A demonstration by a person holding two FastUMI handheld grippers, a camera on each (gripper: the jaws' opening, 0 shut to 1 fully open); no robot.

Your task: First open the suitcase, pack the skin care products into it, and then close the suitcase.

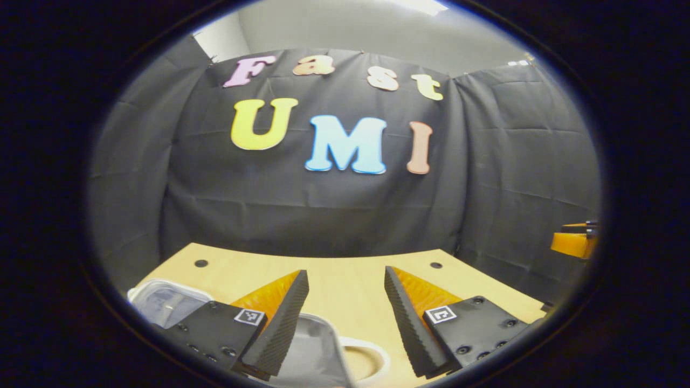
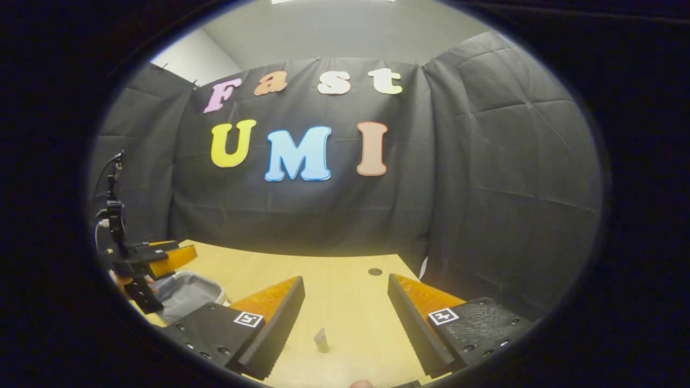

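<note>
The wooden table [image 1: 345, 291] runs back to the black cloth wall [image 1: 334, 205], with two small dark holes [image 1: 201, 263] near its far edge and bare board between them. In the left gripper view the open suitcase [image 1: 310, 350] lies just under the left gripper [image 1: 345, 323], its grey lining showing between the fingers; a clear lidded container [image 1: 164, 302] sits at the left edge and a pale ring-shaped item [image 1: 366, 358] beside the case. The left gripper's jaws stand wide apart, holding nothing. In the right gripper view the suitcase [image 2: 188, 293] lies at the left with the left gripper [image 2: 161, 258] above it. The right gripper [image 2: 345, 328] is spread wide and empty over open board, a small dark tube [image 2: 321, 340] standing between its fingers, touching neither.
</note>
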